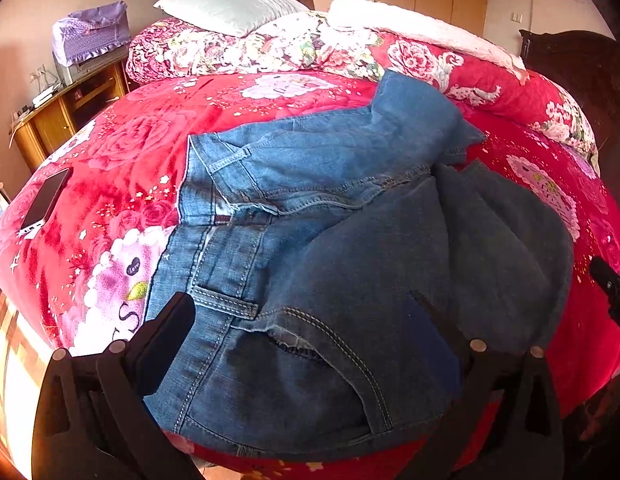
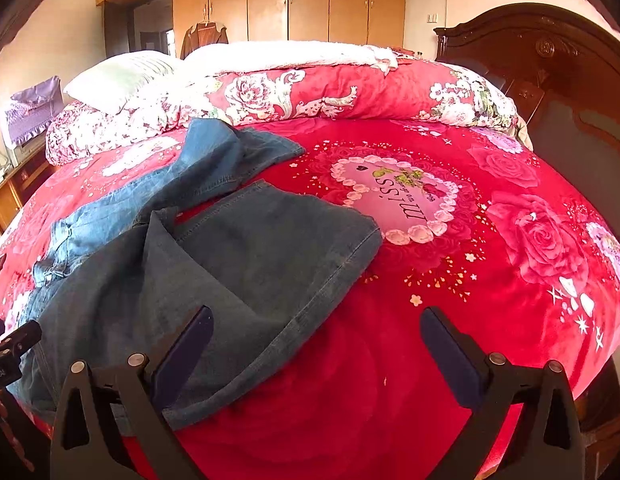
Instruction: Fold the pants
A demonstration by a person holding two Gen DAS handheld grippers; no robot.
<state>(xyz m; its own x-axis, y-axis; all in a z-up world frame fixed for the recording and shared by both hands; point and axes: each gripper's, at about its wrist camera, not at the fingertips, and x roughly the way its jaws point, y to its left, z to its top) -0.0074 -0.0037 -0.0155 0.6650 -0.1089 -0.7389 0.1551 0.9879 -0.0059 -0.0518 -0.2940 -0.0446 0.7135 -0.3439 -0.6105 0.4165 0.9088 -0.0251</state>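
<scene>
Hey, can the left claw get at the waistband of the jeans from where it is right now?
Probably yes. The left claw is open with the jeans lying right between its fingers, and the waistband runs just ahead of the left finger on the red blanket. Nothing lies over it.

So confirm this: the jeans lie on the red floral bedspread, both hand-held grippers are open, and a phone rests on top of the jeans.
Wrong on one point. The phone rests on the red floral bedspread, apart from the jeans, as the left wrist view shows. The left hand-held gripper and right hand-held gripper are open.
</scene>
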